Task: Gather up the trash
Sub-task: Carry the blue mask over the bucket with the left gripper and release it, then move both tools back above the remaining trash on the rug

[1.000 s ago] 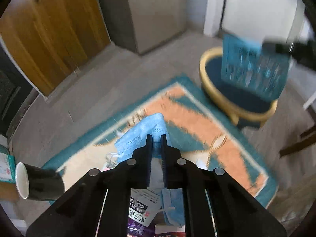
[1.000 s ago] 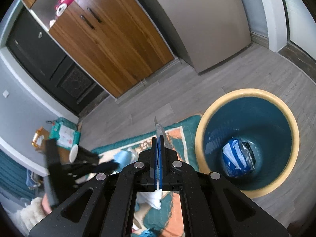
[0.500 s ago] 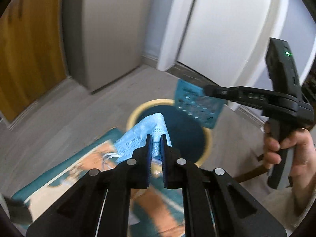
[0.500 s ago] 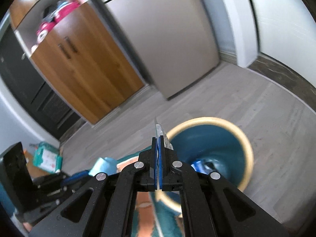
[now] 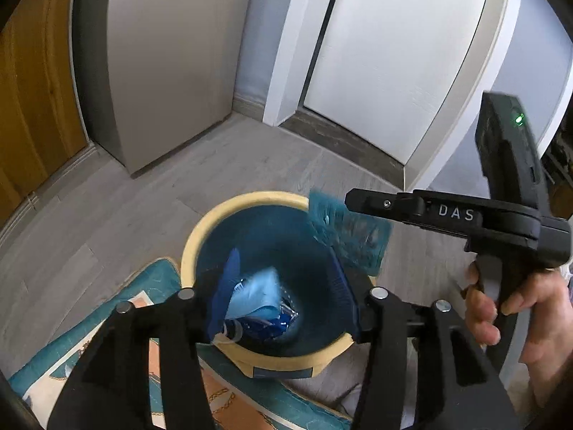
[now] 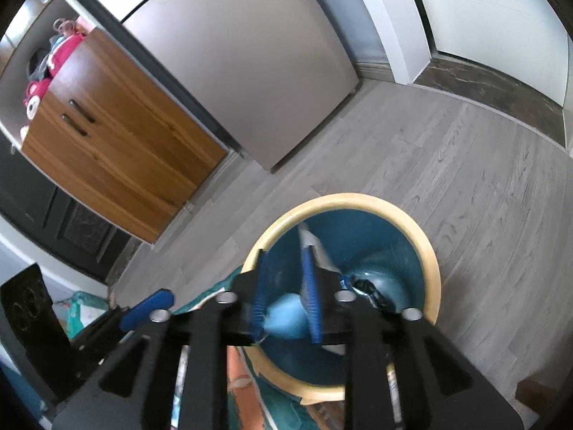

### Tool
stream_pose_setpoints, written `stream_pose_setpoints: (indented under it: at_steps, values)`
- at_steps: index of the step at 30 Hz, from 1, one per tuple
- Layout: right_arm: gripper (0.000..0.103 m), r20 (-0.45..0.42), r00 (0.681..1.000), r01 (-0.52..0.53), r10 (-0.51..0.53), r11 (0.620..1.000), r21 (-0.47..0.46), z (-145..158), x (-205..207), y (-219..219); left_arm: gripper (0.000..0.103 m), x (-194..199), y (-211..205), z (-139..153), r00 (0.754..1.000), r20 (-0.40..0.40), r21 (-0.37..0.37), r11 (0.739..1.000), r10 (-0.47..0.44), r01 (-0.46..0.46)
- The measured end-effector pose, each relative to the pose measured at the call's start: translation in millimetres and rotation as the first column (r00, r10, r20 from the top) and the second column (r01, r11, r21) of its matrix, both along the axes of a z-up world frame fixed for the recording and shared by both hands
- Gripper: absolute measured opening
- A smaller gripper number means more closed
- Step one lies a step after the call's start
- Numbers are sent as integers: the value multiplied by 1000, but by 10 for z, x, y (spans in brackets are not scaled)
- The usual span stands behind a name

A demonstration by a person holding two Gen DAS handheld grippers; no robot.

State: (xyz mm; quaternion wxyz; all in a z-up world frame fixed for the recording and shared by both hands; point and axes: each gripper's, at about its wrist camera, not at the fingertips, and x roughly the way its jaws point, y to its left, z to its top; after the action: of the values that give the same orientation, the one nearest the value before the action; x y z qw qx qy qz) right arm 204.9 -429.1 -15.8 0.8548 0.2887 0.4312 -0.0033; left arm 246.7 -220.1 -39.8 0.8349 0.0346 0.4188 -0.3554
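A blue bin with a yellow rim point(image 5: 250, 200) stands on the floor under both grippers; it also shows in the right wrist view point(image 6: 426, 251). My left gripper point(image 5: 283, 294) is open over the bin's mouth. The light blue face mask point(image 5: 256, 297) falls free inside the bin onto a blue wrapper point(image 5: 275, 326). My right gripper point(image 6: 284, 297) is open above the bin. A teal flat packet point(image 5: 349, 236) hangs at its fingertips over the bin's far right rim; it shows edge-on beside the right finger point(image 6: 317, 247). The mask shows blurred below point(image 6: 286, 317).
A teal and orange rug point(image 5: 107, 340) lies beside the bin. A wooden cabinet point(image 6: 107, 150), a grey cabinet point(image 5: 172, 61) and a white door point(image 5: 394, 53) stand behind. The person's hand point(image 5: 515, 308) holds the right gripper's handle.
Both grippers have moved over the bin and opened. The mask has left my left gripper and drops into the bin. The right jaws have parted around the teal packet.
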Motion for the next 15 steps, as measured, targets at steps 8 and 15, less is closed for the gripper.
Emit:
stream_pose_setpoints:
  at_steps: [8, 15]
  values:
    - [49, 35, 999, -10, 10, 1000, -14, 94, -91, 70, 63, -218, 382, 208, 998, 16, 21, 998, 59, -59]
    - [93, 90, 995, -37, 42, 998, -60, 277, -279, 323, 92, -584, 1035, 640, 981, 86, 12, 985, 172, -174]
